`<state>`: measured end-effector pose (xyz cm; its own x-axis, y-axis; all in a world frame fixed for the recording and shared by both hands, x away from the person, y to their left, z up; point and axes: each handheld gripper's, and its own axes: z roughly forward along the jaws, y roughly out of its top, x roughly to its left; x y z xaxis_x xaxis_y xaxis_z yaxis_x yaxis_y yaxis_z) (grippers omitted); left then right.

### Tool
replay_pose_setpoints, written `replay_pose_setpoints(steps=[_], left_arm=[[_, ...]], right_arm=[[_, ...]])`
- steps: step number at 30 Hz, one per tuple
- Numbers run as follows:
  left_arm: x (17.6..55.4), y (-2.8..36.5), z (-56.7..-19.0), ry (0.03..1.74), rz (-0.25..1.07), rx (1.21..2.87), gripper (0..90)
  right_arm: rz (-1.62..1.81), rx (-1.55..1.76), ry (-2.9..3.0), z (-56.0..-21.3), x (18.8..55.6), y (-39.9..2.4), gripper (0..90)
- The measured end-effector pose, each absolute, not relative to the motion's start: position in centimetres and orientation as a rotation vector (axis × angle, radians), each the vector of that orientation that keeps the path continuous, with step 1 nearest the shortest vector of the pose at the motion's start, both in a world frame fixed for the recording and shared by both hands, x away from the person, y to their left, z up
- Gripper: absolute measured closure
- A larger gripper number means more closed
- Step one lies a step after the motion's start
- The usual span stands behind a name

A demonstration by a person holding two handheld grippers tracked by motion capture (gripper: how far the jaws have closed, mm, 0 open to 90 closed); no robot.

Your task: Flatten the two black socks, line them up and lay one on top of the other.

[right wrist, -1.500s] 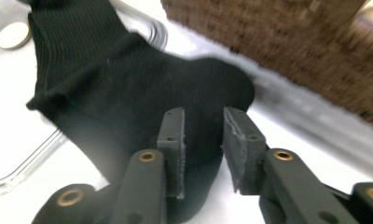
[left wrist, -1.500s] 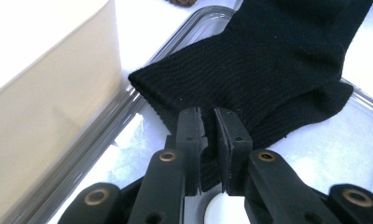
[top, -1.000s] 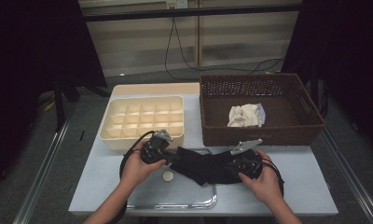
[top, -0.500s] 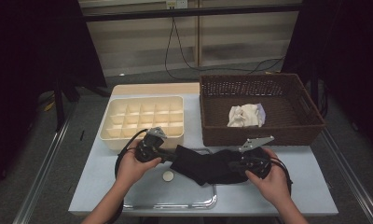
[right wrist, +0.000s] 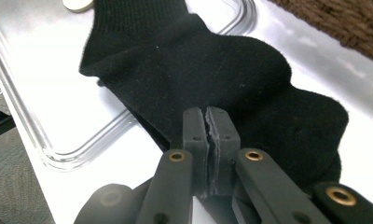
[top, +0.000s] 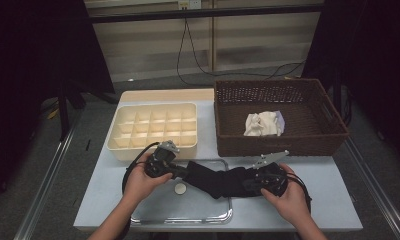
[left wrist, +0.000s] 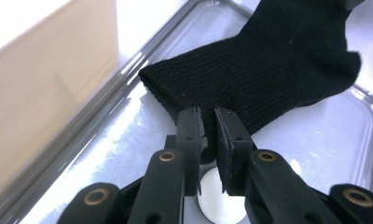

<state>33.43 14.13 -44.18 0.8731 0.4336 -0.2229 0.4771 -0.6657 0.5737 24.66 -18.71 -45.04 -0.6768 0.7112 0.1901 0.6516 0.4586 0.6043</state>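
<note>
Change since a second ago: the hands have drawn slightly apart and the black sock lies stretched longer between them; the right jaws have just been closing, with sock cloth between them. Left gripper: jaws nearly together, pinching the ribbed cuff of the sock. Right gripper: jaws pressed together on the sock's far end, the cloth bunched at the pads. Sock: spans from the left gripper to the right gripper in the high view, its cuff over the metal tray and its other end past the tray's right rim on the table. Tray: holds a small white disc just beside the left gripper. Cream divided box: behind the left hand, its compartments bare. Wicker basket: behind the right hand, holding a crumpled white cloth.
</note>
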Motion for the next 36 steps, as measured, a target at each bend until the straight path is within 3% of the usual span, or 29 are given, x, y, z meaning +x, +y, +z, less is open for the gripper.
replay_pose_setpoints(steps=[15, 20, 27, 33, 36], left_arm=[[33.8, 13.9, -44.7, 0.63, -0.073, 2.439, 78.1], [34.0, 14.6, -44.3, 0.708, -0.059, 2.354, 74.0], [33.9, 13.8, -45.2, 0.69, -0.067, 2.389, 62.3], [33.6, 12.8, -45.8, 0.65, -0.081, 2.435, 64.6], [33.5, 12.6, -45.5, 0.621, -0.089, 2.474, 71.5]], right_arm=[[0.981, 1.234, 2.642, -46.6, 24.9, -18.6, 86.5], [0.976, 1.24, 2.64, -46.5, 25.0, -18.7, 86.6], [0.974, 1.237, 2.633, -46.5, 25.0, -18.8, 86.2], [0.972, 1.229, 2.631, -46.6, 25.1, -18.8, 86.0], [0.959, 1.226, 2.631, -46.5, 25.1, -18.8, 86.1]])
